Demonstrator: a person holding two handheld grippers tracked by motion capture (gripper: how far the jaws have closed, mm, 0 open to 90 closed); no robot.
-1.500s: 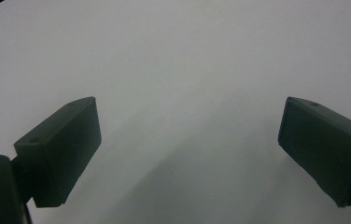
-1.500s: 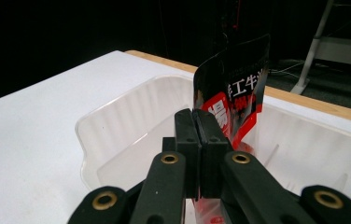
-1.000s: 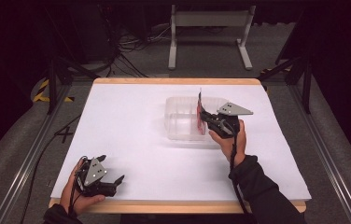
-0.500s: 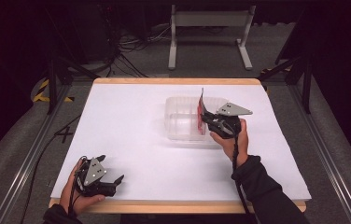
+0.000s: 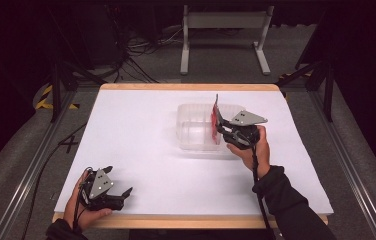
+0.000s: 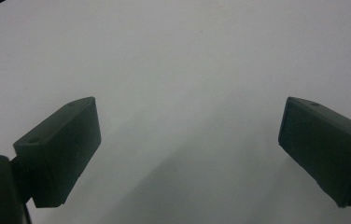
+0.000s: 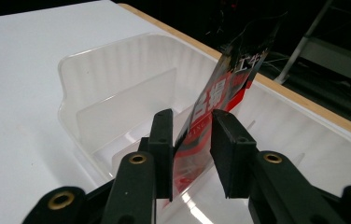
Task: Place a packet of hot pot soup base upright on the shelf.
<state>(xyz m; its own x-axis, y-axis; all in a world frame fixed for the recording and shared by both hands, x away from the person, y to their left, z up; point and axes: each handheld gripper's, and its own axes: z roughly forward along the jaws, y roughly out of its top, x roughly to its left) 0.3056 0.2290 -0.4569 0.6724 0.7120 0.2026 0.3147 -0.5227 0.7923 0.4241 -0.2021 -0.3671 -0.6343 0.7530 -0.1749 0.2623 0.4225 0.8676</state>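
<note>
The high camera looked down over my table (image 5: pixel 141 150); my right claw's camera sat close, sharing the clear bin (image 7: pixel 117 70) at one o'clock.

The bin (image 7: pixel 117 112), at centre frame, is clear ribbed plastic, smooth, with soft glare on its walls. The packet (image 7: pixel 211 116) standing in it looks like glossy printed film, red, black and white, creased near its top. The right gripper (image 7: pixel 190 149) has matt black plastic jaws with brass-coloured eyelets at the joints, and a matt grey plate on top. The left gripper (image 6: pixel 187 154) at lower frame has the same dull black pads. The table (image 5: pixel 136 130) has a matt white, paper-like top with a pale wood edge
</note>
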